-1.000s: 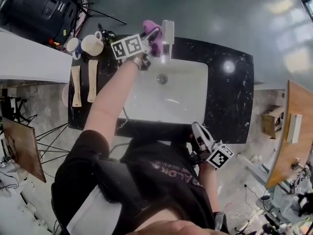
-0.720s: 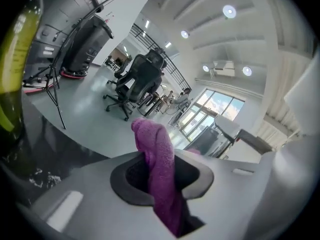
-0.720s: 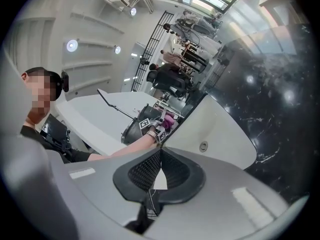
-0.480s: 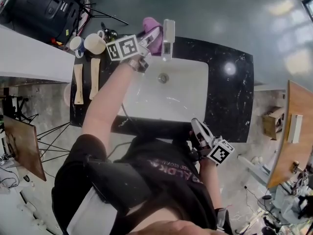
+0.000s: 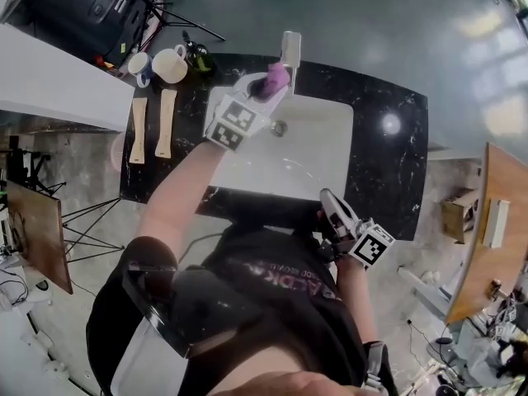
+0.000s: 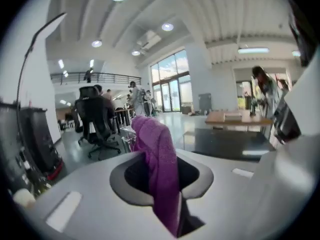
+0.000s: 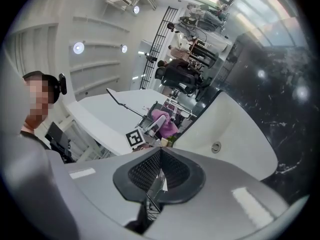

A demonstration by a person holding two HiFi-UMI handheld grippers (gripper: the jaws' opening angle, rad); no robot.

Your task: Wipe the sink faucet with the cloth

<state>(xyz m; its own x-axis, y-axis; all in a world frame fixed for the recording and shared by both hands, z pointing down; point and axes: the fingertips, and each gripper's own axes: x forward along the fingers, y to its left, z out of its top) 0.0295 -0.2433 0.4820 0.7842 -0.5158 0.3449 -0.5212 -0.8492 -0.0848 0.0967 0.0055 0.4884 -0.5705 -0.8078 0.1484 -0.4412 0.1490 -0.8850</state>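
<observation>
My left gripper (image 5: 266,87) reaches over the back rim of the white sink (image 5: 318,151) and is shut on a purple cloth (image 5: 276,77). The cloth sits right at the foot of the chrome faucet (image 5: 289,49), on its left side; whether it touches I cannot tell. In the left gripper view the cloth (image 6: 159,154) hangs bunched between the jaws of the left gripper (image 6: 162,181). My right gripper (image 5: 330,209) is shut and holds nothing, near the counter's front edge. Its own view shows the right gripper (image 7: 159,176) closed, with the basin (image 7: 240,129) and the cloth (image 7: 162,120) ahead.
Black stone counter (image 5: 388,172) surrounds the sink. Two mugs (image 5: 169,64) and a small dark green item (image 5: 198,56) stand at the back left, with two wooden pieces (image 5: 153,126) nearer. A black case (image 5: 82,15) stands on the floor to the left, a wooden board (image 5: 487,221) to the right.
The left gripper has rolled and shifted from the left of the faucet to just in front of its foot, carrying the cloth. The right gripper has stayed put.
</observation>
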